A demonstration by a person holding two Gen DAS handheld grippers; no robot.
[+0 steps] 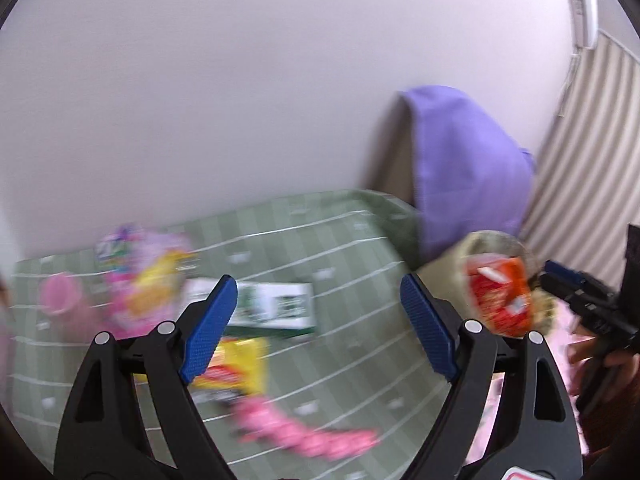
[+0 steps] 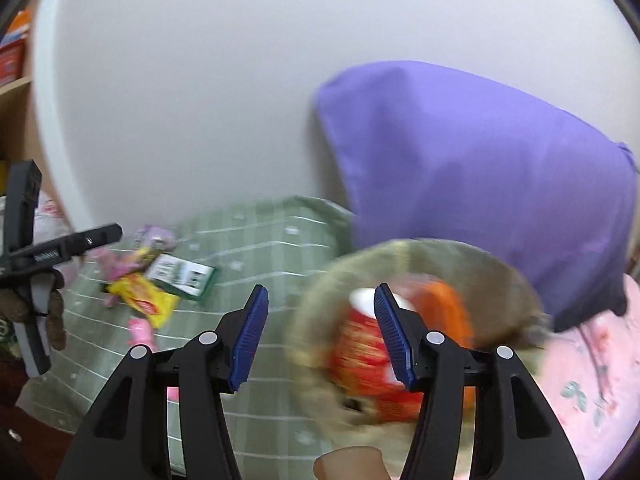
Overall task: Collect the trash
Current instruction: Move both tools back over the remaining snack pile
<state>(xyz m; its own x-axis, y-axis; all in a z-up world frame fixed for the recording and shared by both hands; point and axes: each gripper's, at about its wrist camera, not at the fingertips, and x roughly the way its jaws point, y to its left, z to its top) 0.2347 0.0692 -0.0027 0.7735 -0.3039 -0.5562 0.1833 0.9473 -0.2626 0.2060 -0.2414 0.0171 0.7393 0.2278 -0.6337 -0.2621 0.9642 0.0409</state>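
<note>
Both grippers, left gripper (image 1: pixel 316 320) and right gripper (image 2: pixel 320 340), gape empty; next, grab the yellow wrapper (image 1: pixel 236 364) at seven o'clock from the basket (image 2: pixel 320 280), gently.

Home bedroom, not a lab or shop. Bed with green checked sheet (image 1: pixel 340 248) runs along a plain white wall (image 1: pixel 200 80). Purple pillow (image 2: pixel 480 168) leans upright against the wall at the right end of the bed, and pink floral bedding (image 2: pixel 592 380) lies near right below it. Striped curtain (image 1: pixel 592 152) hangs far right, with a white wall-mounted unit (image 1: pixel 582 12) above it, blurred. Wooden shelf (image 2: pixel 14 92) with boxes at far left. Snack wrappers (image 2: pixel 140 296) litter the sheet; a woven basket (image 2: pixel 320 320) sits on the bed by the pillow.
</note>
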